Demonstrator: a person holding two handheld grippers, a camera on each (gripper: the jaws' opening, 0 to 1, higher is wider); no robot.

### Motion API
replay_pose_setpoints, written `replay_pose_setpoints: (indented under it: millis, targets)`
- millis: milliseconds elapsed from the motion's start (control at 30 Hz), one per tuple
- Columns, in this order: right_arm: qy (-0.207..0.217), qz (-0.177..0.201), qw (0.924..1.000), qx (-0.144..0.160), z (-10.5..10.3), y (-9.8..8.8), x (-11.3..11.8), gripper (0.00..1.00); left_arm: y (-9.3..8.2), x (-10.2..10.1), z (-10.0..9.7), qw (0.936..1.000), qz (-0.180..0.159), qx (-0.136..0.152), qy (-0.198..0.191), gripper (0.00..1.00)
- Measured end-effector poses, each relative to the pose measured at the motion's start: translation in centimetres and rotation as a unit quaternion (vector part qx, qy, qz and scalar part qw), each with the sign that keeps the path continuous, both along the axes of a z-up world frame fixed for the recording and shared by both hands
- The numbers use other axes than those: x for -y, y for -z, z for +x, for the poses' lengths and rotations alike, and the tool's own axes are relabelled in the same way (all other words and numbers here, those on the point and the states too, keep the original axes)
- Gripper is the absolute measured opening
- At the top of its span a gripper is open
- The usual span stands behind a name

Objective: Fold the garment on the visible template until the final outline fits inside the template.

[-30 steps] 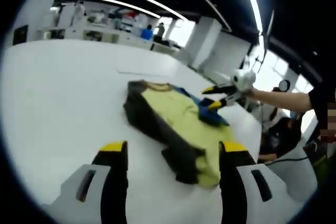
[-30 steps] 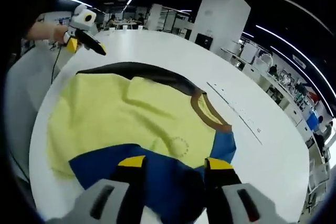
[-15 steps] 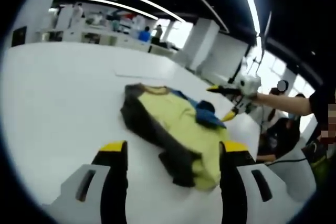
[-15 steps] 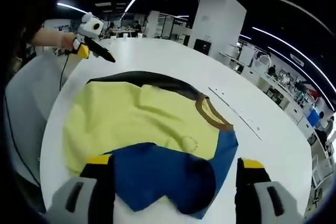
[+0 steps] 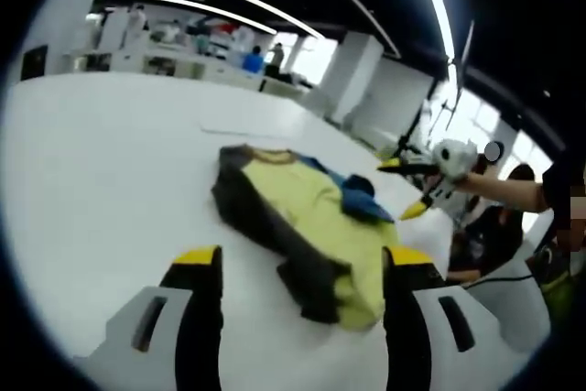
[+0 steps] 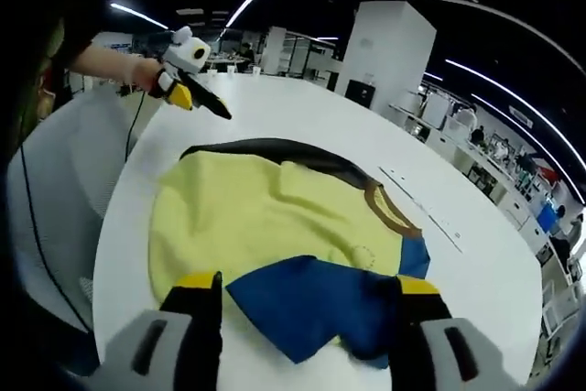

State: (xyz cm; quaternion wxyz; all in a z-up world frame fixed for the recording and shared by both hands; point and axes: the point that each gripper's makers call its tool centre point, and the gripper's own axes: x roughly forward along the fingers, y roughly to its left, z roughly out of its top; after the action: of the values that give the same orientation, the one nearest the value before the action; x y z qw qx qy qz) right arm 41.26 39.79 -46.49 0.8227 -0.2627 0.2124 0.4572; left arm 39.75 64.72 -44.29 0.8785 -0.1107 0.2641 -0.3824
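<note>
Folding is partly complete. Left gripper view: left gripper (image 5: 302, 267), jaws apart and empty, faces the yellow cotton shirt with blue and dark sleeves (image 5: 316, 217) on the white table (image 5: 101, 162). Right gripper view: right gripper (image 6: 302, 288), jaws apart and empty, hovers over the blue sleeve laid inward; further folds remain.

Right gripper (image 6: 305, 295): a second ago your fingers were close together over the blue sleeve (image 6: 325, 309); now they stand wide apart with nothing between them.
Right gripper position: you have pulled it back from the garment (image 6: 265, 244). In the left gripper view it (image 5: 410, 188) has moved away from the blue fabric (image 5: 363, 200), to hang in the air off the tabletop (image 5: 101, 171) edge.
Blue sleeve: it was under your fingers; now it lies released, folded over the yellow front.
Left gripper (image 6: 203, 103): in the right gripper view it has shifted nearer the garment's dark edge, though that camera has also moved.
</note>
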Motion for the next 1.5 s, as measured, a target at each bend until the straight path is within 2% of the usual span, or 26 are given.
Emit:
replay_pose_setpoints:
  millis: [133, 333, 400, 567, 633, 733, 833, 933, 1033, 1067, 1267, 1500]
  targets:
    - [-0.006, -0.033, 0.999, 0.029, -0.6, 0.3, -0.1, 0.57, 0.1, 0.0, 0.0, 1.0, -0.001, 0.0, -0.001, 0.67]
    - [-0.006, -0.032, 0.9985, 0.043, -1.7, 0.9, -0.8, 0.33, 0.4, -0.1, -0.1, 1.0, -0.003, -0.004, -0.005, 0.67]
    - [0.0, -0.024, 0.9992, 0.033, -2.1, 1.1, -1.1, 0.34, 0.5, -0.1, -0.2, 1.0, -0.004, -0.005, -0.006, 0.67]
    - [-0.008, -0.031, 0.9987, 0.04, -2.9, 1.6, -1.8, 0.25, 0.6, -0.2, -0.3, 0.9999, -0.005, -0.007, -0.008, 0.67]
    - [0.0, -0.036, 0.9985, 0.041, -2.7, 2.1, -1.6, 0.29, 0.7, -0.2, -0.3, 0.9999, -0.006, -0.007, -0.009, 0.67]
    - [0.004, -0.039, 0.9984, 0.042, -2.7, 2.5, -1.5, 0.26, 0.8, -0.2, -0.4, 0.9999, -0.006, -0.007, -0.01, 0.67]
    - [0.003, -0.048, 0.9974, 0.054, -2.9, 2.7, -1.4, 0.22, 0.9, -0.2, -0.5, 0.9998, -0.009, -0.009, -0.012, 0.66]
    - [0.0, -0.063, 0.9959, 0.065, -2.9, 2.9, -1.3, 0.21, 1.0, -0.2, -0.6, 0.9998, -0.009, -0.011, -0.013, 0.66]
    - [-0.001, -0.073, 0.9943, 0.077, -2.9, 2.9, -1.2, 0.17, 1.0, -0.1, -0.7, 0.9998, -0.01, -0.012, -0.012, 0.66]
    - [-0.001, -0.08, 0.9925, 0.092, -2.7, 2.7, -1.0, 0.16, 1.0, -0.1, -0.7, 0.9998, -0.01, -0.012, -0.012, 0.66]
    - [-0.001, -0.088, 0.9916, 0.095, -2.5, 2.5, -0.6, 0.06, 0.9, 0.0, -0.6, 0.9998, -0.012, -0.012, -0.013, 0.66]
    - [-0.003, -0.082, 0.9924, 0.092, -2.6, 2.5, -0.8, 0.0, 1.0, 0.1, -0.7, 0.9997, -0.014, -0.013, -0.014, 0.66]
